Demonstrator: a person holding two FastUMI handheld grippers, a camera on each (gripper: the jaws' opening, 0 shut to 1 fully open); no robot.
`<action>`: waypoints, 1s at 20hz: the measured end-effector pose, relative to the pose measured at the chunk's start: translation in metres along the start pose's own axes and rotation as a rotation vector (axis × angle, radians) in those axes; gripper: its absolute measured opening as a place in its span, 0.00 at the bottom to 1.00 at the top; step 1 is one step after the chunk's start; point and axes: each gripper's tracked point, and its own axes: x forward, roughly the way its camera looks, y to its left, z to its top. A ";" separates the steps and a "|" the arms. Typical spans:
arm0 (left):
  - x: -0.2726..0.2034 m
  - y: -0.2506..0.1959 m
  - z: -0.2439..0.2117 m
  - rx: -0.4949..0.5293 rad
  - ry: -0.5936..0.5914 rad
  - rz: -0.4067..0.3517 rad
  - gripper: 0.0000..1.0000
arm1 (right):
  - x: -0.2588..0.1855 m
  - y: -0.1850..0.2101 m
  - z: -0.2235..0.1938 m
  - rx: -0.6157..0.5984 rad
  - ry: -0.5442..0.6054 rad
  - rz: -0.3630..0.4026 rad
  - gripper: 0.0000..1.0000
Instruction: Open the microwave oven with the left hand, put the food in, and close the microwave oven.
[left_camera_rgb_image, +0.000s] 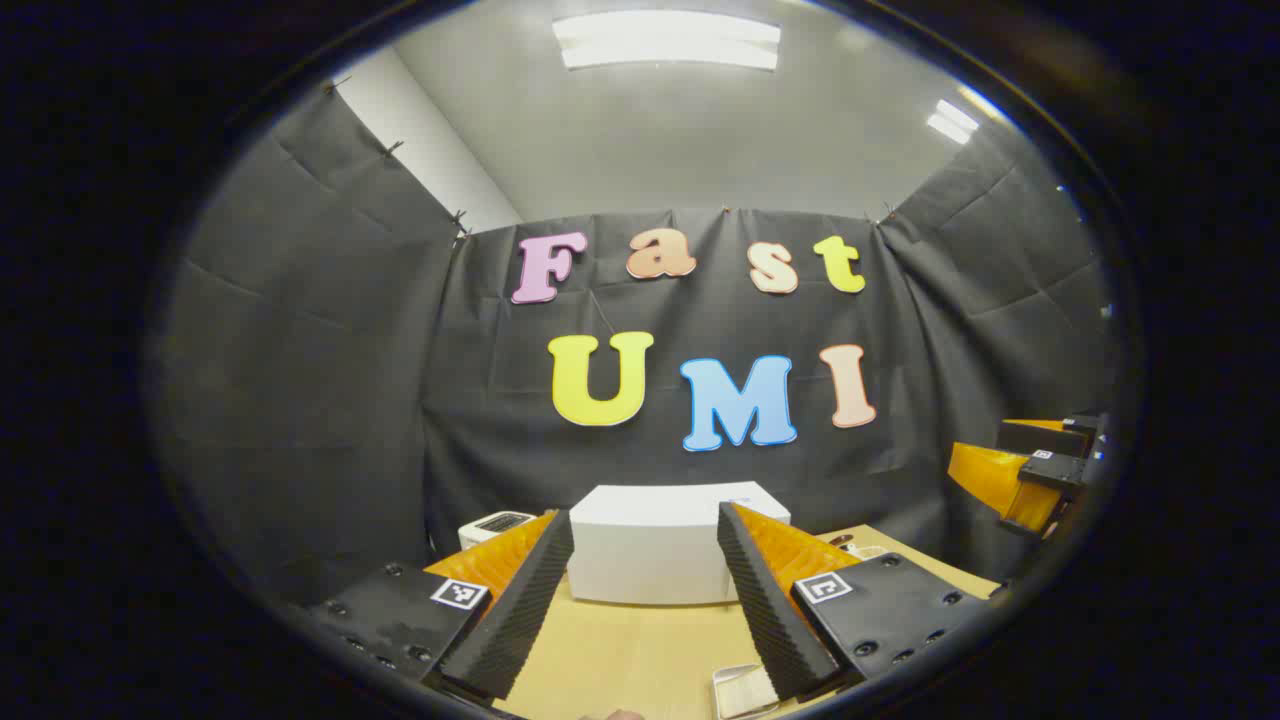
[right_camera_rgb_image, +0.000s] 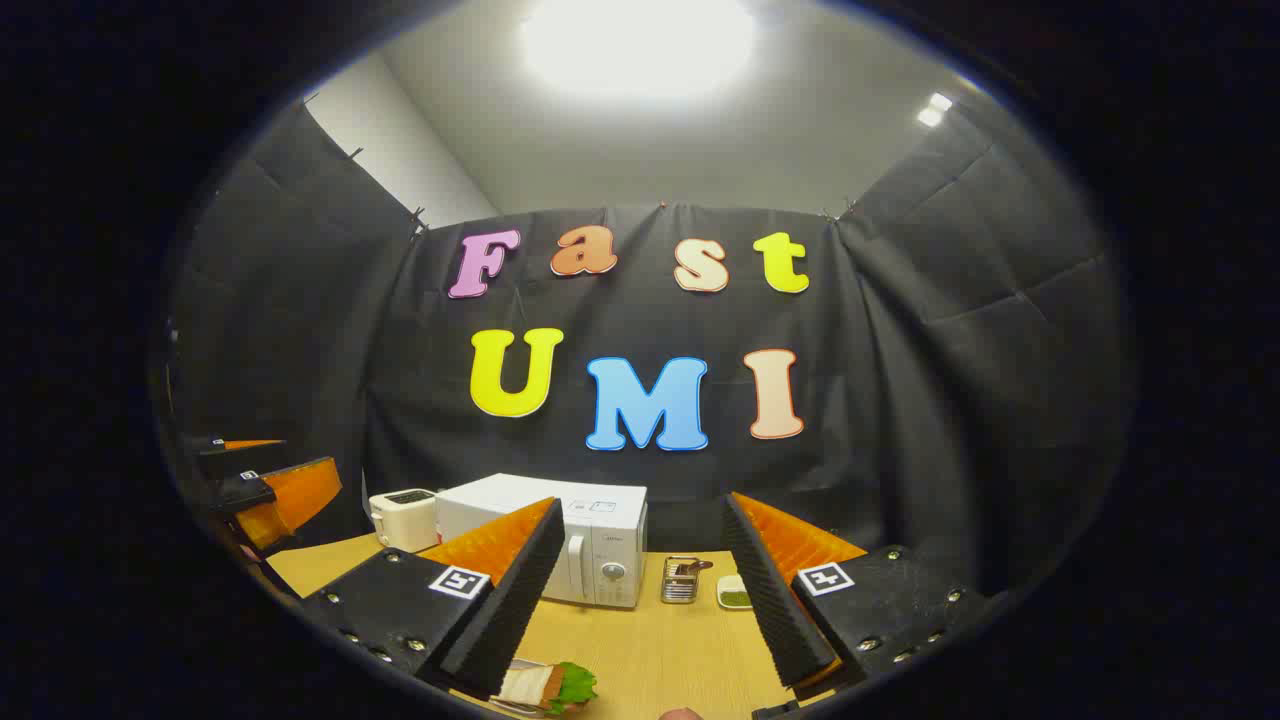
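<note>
Standing at the back of the wooden surface (right_camera_rgb_image: 640, 650), the white microwave oven (right_camera_rgb_image: 560, 540) has its door closed. Both the left tongs (left_camera_rgb_image: 645, 600) and the right tongs (right_camera_rgb_image: 640, 600) are wide open, holding nothing. The sandwich (right_camera_rgb_image: 548, 686) lies at the near edge, below the right tongs.

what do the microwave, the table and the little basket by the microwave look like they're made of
Microwave: smooth white casing, probably painted metal or plastic; the even satin sheen leaves it open.
Table: pale wood or wood-look laminate, with faint grain lines.
Basket: shiny wire mesh, likely metal, see-through with bright glints.
</note>
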 end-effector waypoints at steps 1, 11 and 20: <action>0.000 -0.003 0.002 0.005 -0.003 0.002 0.96 | 0.002 -0.002 0.000 0.002 -0.003 0.002 0.96; -0.001 -0.039 0.010 0.017 -0.016 -0.001 0.96 | -0.002 -0.029 -0.001 -0.007 -0.010 0.018 0.96; -0.005 -0.063 -0.009 -0.008 0.002 0.013 0.96 | -0.001 -0.046 -0.007 -0.005 -0.025 0.039 0.96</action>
